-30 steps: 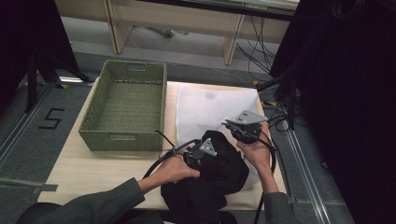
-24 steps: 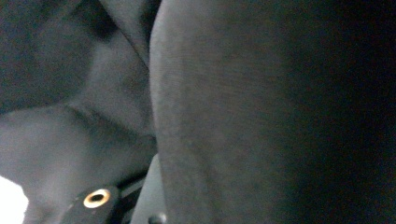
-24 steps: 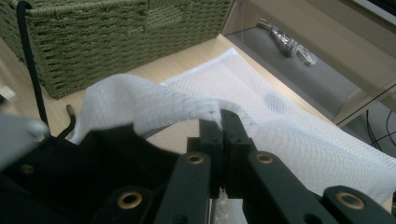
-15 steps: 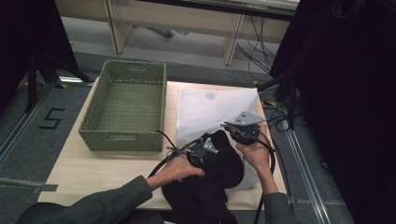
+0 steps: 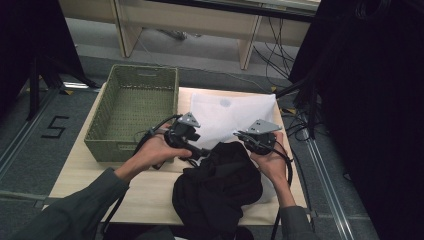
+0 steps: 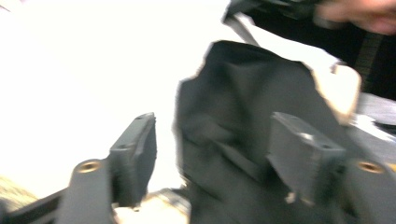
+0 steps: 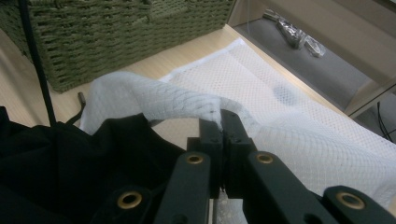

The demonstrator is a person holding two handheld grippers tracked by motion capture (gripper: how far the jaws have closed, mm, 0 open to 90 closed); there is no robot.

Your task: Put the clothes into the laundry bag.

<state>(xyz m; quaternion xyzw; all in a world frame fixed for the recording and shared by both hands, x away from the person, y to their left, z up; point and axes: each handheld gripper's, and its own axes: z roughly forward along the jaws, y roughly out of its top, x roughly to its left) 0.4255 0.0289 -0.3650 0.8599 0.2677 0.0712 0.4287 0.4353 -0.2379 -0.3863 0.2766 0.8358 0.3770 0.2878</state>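
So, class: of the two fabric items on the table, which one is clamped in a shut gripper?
The white mesh bag: the right gripper pinches its raised edge. The black garment merely lies between the left gripper's open jaws.

The left gripper (image 5: 196, 150) hangs over the table (image 5: 150, 195), between the basket (image 5: 134, 112) on its left and the right gripper (image 5: 239, 134) on its right. The garment (image 5: 217, 187) lies heaped on the table just beside and below both grippers, nearer the person. The mesh bag (image 5: 225, 112) lies spread on the table beyond both grippers, right of the basket. The garment's upper edge sits partly in the bag's mouth. The bag's edge (image 7: 187, 105) is between the right gripper's jaws, lifted over the garment.
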